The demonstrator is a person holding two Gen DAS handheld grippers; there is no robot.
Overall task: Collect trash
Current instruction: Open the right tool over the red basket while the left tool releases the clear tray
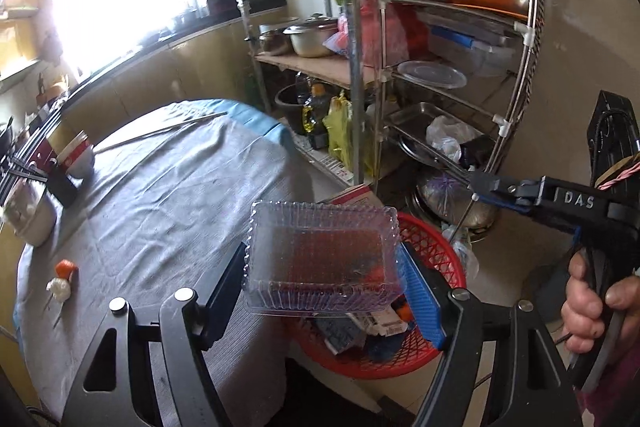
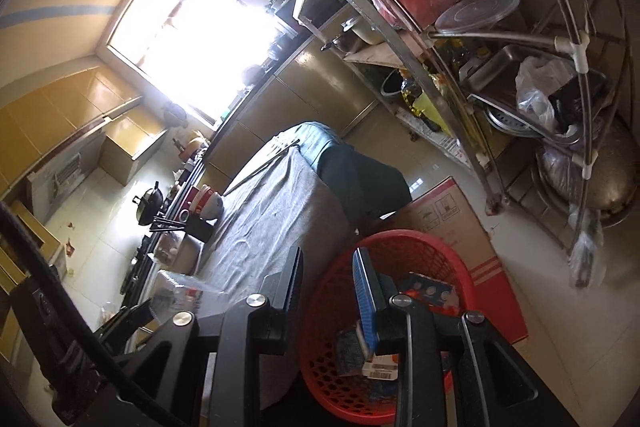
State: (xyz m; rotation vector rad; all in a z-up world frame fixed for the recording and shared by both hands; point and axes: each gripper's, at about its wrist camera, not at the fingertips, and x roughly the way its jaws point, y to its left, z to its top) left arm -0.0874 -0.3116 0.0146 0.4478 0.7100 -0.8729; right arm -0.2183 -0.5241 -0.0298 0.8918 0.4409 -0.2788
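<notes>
So, left wrist view first: the left gripper (image 1: 322, 279) has a clear ribbed plastic clamshell container (image 1: 322, 253) clamped between its jaws, one pad on each short side, the box sitting level and sticking out past the fingertips. Right under and behind it is the red plastic mesh basket (image 1: 416, 307), already holding a few cartons and wrappers. It stands on the floor just off the near right corner of the table with the grey cloth (image 1: 160, 187). On the far right a hand (image 1: 592, 307) holds the right gripper (image 1: 484, 183), which points left towards the metal shelf rack (image 1: 460, 75). On the near left of the cloth there's still an orange-and-white food scrap (image 1: 62, 279).

My read is that the box is about to be dropped. To do it well, get it fully over the basket's opening before letting go, because it's light and wide and could catch the rim or bounce out.

Right wrist view: the right gripper (image 2: 328, 279) has its jaws at a narrow gap with nothing between them, hovering over the same basket (image 2: 400, 251). The clamshell barely shows at the near left, so I can't place it from here.
</notes>
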